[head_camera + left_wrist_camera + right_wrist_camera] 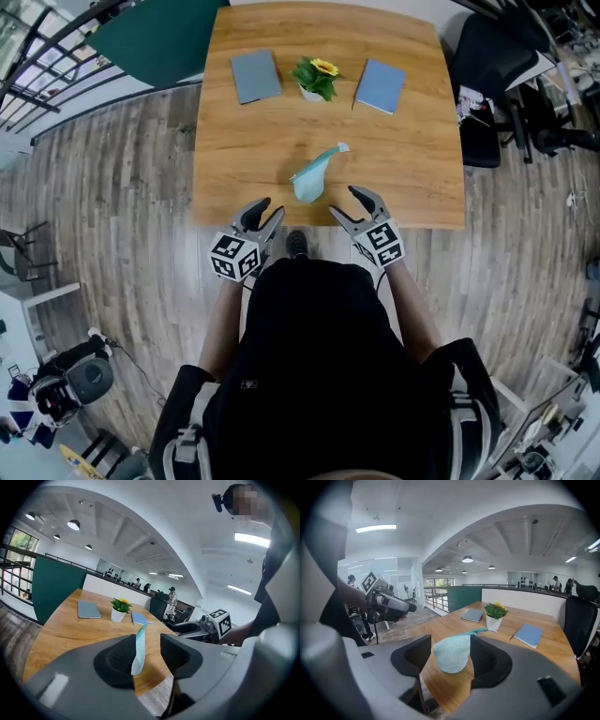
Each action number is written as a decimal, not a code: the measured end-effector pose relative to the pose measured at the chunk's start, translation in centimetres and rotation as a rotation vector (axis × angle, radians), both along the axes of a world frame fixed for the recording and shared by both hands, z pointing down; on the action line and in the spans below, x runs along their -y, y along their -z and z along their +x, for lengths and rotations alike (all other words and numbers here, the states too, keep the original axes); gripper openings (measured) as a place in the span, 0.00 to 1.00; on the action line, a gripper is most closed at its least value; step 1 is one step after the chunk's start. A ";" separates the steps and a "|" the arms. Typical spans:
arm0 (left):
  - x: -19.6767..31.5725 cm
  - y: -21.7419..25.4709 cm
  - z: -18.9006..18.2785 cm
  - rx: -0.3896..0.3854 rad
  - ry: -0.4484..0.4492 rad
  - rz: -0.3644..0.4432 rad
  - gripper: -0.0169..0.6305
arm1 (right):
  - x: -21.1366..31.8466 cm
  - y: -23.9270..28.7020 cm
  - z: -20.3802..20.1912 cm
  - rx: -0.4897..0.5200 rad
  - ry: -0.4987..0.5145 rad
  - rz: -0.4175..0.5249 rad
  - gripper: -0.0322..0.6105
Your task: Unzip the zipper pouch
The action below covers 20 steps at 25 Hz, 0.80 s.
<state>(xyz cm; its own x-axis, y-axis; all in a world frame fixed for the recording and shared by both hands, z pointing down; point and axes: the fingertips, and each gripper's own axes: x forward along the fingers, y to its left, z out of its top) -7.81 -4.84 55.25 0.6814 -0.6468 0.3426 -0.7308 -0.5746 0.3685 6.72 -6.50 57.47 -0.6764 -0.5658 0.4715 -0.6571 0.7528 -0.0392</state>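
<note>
head view: pouch (309, 178) between grippers (270, 208) (345, 201) (fingers (368, 199) apart)

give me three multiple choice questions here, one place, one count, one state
1. Where on the table does the pouch lie? A front edge, by the left gripper and right gripper; B far left corner; C far right corner.
2. How many notebooks are on the table? A one; B two; C four.
3. How do the left gripper's jaws stand? A shut on the pouch; B apart, off the pouch; C shut, empty.
Answers: 1 A, it lies by the near edge; 2 B, one each side of the potted plant; 3 B, pouch lies beyond parted jaws.
</note>
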 end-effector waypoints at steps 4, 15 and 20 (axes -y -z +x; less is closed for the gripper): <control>1.8 -0.6 -1.2 0.018 -0.046 -0.003 0.26 | 1.5 0.0 -1.2 0.001 -0.027 0.009 0.44; 3.4 -2.4 -0.5 0.000 -0.088 -0.054 0.25 | 2.2 -0.9 -0.8 -0.013 -0.057 -0.028 0.42; 3.6 -3.8 0.2 -0.021 -0.051 -0.097 0.25 | 2.6 -1.8 -0.3 -0.009 -0.049 -0.052 0.41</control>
